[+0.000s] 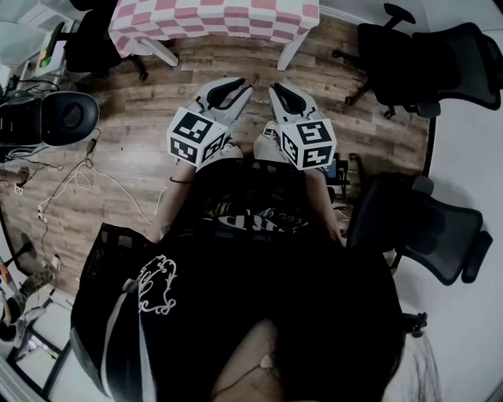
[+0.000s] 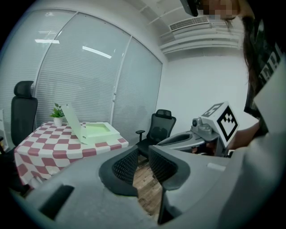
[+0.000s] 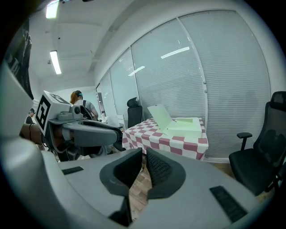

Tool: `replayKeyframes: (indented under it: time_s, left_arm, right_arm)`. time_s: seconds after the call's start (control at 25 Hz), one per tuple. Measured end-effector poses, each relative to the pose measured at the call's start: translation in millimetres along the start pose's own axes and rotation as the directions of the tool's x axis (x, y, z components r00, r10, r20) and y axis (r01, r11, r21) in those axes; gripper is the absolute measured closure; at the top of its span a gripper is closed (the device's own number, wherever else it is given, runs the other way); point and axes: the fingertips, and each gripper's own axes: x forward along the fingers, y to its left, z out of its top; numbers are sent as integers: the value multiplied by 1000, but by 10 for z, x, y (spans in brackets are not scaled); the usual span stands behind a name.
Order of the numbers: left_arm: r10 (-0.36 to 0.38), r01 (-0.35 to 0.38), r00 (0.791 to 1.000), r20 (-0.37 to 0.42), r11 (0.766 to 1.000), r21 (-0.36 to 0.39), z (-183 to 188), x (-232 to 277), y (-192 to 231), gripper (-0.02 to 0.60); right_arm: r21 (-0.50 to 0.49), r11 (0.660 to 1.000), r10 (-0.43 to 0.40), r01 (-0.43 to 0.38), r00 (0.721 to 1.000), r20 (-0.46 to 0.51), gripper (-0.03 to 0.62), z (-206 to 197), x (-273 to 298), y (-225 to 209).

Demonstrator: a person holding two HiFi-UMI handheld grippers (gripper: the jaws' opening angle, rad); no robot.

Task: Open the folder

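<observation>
A pale green folder (image 2: 96,132) lies on the pink-and-white checkered table (image 2: 40,147), its cover (image 2: 71,118) standing up open. The right gripper view shows the same folder (image 3: 183,126) on that table (image 3: 156,138). In the head view only the table's near edge (image 1: 212,20) shows and the folder is out of sight. Both grippers hang side by side over the wooden floor, well short of the table. My left gripper (image 1: 236,85) (image 2: 143,154) is shut with nothing between its jaws. My right gripper (image 1: 281,88) (image 3: 144,154) is also shut and empty.
Black office chairs stand at the right (image 1: 424,63) (image 1: 428,228), and another is beside the table (image 2: 158,127). A small potted plant (image 2: 57,117) sits behind the folder. Cables (image 1: 78,180) trail over the floor at the left. A person (image 3: 82,105) stands far off.
</observation>
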Motion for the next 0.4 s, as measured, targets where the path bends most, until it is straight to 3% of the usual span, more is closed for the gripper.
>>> replayKeyframes:
  time_s: [0.4]
  left_arm:
    - [1, -1, 1000, 3, 1000, -5, 63, 148, 131, 495]
  right_arm:
    - [-8, 1000, -8, 8, 1000, -11, 559, 65, 128, -167]
